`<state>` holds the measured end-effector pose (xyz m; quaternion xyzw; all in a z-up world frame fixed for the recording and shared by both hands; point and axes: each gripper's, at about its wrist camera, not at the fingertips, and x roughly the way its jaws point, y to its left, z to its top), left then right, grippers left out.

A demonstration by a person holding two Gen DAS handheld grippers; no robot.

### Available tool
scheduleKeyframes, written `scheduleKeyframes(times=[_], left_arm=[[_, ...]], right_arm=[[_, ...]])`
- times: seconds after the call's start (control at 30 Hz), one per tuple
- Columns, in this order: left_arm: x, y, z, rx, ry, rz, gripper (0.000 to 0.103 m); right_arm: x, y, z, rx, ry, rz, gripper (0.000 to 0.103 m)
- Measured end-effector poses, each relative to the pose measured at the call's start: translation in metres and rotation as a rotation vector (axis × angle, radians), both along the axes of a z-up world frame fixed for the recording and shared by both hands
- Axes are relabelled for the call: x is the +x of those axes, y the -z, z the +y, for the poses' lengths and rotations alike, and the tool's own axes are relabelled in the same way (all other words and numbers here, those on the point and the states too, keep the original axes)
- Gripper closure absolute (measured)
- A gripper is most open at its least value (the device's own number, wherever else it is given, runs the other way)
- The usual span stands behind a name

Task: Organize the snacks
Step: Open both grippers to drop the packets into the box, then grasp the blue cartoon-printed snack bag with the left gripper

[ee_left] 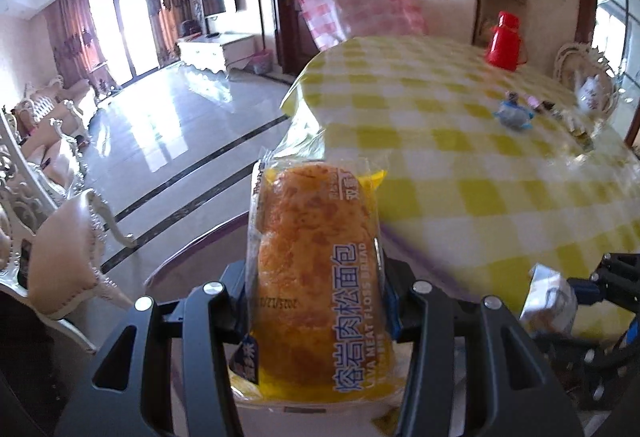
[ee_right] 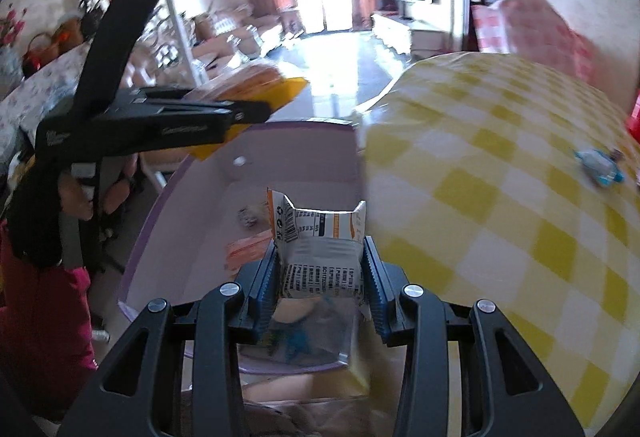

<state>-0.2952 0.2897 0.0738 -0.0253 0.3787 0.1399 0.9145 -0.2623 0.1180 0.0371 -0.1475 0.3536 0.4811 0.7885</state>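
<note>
My left gripper (ee_left: 316, 301) is shut on a clear-wrapped meat floss bread (ee_left: 316, 269) with yellow edges and blue lettering, held in the air by the table's left edge. In the right wrist view the left gripper (ee_right: 256, 109) shows at upper left with the bread (ee_right: 256, 81) sticking out. My right gripper (ee_right: 320, 269) is shut on a small white snack packet (ee_right: 320, 241) with printed text, held over a pale purple-rimmed bin (ee_right: 176, 205). The right gripper and packet (ee_left: 548, 297) also show at the left wrist view's lower right.
The table wears a yellow-and-white checked cloth (ee_left: 480, 141). A blue-wrapped candy (ee_left: 514, 115) and small items lie on it, with a red jug (ee_left: 505, 41) and a teapot (ee_left: 592, 93) at the far side. The bin holds an orange packet (ee_right: 248, 253). A chair (ee_left: 68, 269) stands left.
</note>
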Motion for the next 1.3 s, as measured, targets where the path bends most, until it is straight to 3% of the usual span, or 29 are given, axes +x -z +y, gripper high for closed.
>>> scheduleKeyframes(times=[0.13, 0.17, 0.2, 0.23, 0.27, 0.3, 0.5, 0.67, 0.77, 0.9, 1.0, 1.1, 1.3], left_arm=[[0.001, 0.011, 0.012, 0.016, -0.039, 0.046, 0.052], [0.002, 0.013, 0.016, 0.022, -0.066, 0.053, 0.043], [0.003, 0.015, 0.020, 0.035, -0.103, 0.055, 0.022], [0.004, 0.015, 0.023, 0.049, -0.143, 0.050, 0.013], [0.005, 0.015, 0.028, 0.065, -0.186, 0.034, 0.006], [0.005, 0.015, 0.031, 0.064, -0.203, 0.025, 0.006], [0.006, 0.019, 0.035, 0.021, -0.207, 0.013, 0.005], [0.017, 0.019, 0.013, -0.055, -0.133, -0.021, 0.005], [0.030, 0.020, -0.014, -0.170, -0.022, -0.029, 0.003], [0.061, 0.023, -0.064, -0.233, 0.110, 0.011, 0.003], [0.092, 0.024, -0.110, -0.272, 0.243, 0.037, 0.003], [0.132, 0.029, -0.156, -0.270, 0.328, 0.053, 0.002], [0.237, 0.043, -0.221, -0.164, 0.418, 0.078, 0.002]], right_arm=[[-0.013, 0.014, 0.035, -0.032, -0.102, 0.039, 0.063], [-0.016, 0.018, 0.042, -0.027, -0.135, 0.056, 0.062], [-0.021, 0.021, 0.051, -0.007, -0.189, 0.092, 0.057], [-0.024, 0.023, 0.056, 0.002, -0.213, 0.108, 0.045], [-0.026, 0.023, 0.060, 0.010, -0.227, 0.117, 0.038], [-0.024, 0.020, 0.059, 0.031, -0.216, 0.111, 0.033], [0.024, -0.002, 0.002, 0.157, -0.020, 0.105, 0.030], [0.071, -0.004, -0.070, 0.195, 0.204, 0.126, 0.028], [0.085, 0.001, -0.118, 0.182, 0.338, 0.109, 0.023], [0.097, 0.011, -0.180, 0.139, 0.514, 0.074, 0.019], [0.115, 0.020, -0.233, 0.161, 0.646, 0.107, 0.019], [0.125, 0.023, -0.276, 0.215, 0.729, 0.124, 0.015], [0.139, 0.035, -0.327, 0.351, 0.807, 0.222, 0.015]])
